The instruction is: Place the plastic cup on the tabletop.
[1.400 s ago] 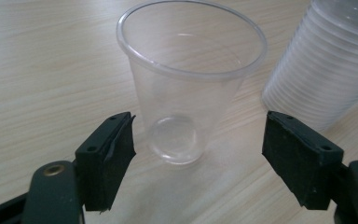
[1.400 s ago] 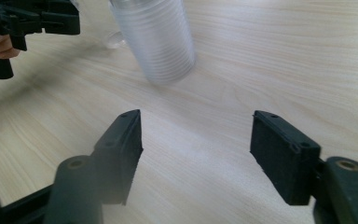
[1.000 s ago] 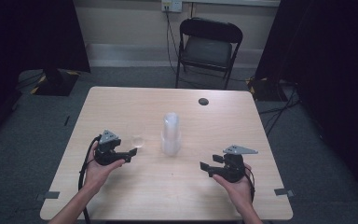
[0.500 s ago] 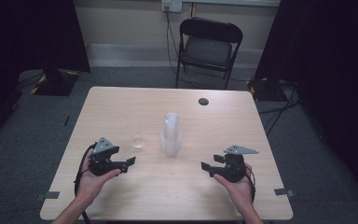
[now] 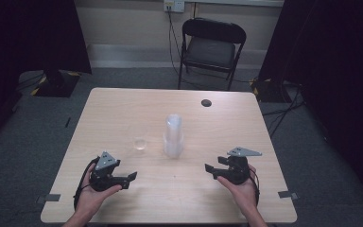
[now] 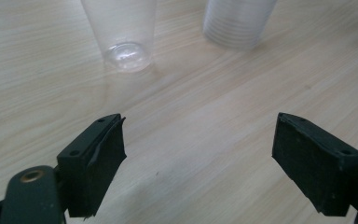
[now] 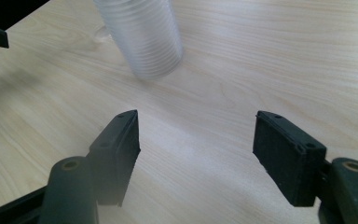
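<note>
Wooden surface [image 5: 217, 127]. My left claw [image 5: 131, 177] rests near the front edge, jaws spread wide, nothing between them. My right claw [image 5: 209, 169] sits on the opposite side, likewise released and empty. Single clear cup [image 5: 140, 142] stands upright ahead of the left claw, apart from it. Stack of cups [image 5: 173, 136] stands just beside that cup, mid-surface, roughly between both claws and farther out. Small dark disc [image 5: 206, 102] lies near the far edge.
</note>
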Demonstrator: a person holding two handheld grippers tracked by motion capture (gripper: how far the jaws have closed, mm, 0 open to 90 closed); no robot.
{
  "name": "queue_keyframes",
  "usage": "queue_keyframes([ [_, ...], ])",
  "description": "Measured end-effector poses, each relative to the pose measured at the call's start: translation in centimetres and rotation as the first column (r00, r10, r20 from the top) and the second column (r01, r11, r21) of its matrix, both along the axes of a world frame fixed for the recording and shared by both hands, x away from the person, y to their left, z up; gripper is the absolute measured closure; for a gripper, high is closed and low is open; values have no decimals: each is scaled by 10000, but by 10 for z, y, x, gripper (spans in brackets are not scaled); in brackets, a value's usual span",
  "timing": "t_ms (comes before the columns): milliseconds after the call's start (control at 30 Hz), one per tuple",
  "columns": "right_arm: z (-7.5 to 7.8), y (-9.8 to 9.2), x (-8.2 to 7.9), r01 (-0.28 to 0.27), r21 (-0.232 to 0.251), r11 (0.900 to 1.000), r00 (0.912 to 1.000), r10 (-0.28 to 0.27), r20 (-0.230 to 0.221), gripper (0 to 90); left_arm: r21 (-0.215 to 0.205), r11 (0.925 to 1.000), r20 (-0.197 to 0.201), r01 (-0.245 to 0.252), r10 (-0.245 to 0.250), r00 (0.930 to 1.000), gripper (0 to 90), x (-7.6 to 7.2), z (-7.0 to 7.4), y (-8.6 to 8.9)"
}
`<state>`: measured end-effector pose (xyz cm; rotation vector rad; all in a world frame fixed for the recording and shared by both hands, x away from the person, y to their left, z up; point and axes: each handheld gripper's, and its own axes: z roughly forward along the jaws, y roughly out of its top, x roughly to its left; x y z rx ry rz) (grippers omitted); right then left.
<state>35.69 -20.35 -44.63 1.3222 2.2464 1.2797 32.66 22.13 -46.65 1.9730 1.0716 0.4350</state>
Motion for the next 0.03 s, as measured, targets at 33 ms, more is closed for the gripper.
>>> queue_keyframes([
  [33, -1, 0, 0, 22, -92, 10000, 10000, -22, 40, 304, -63, 10000, -83, 19, -20, 10000, 167, 0, -1, 1],
])
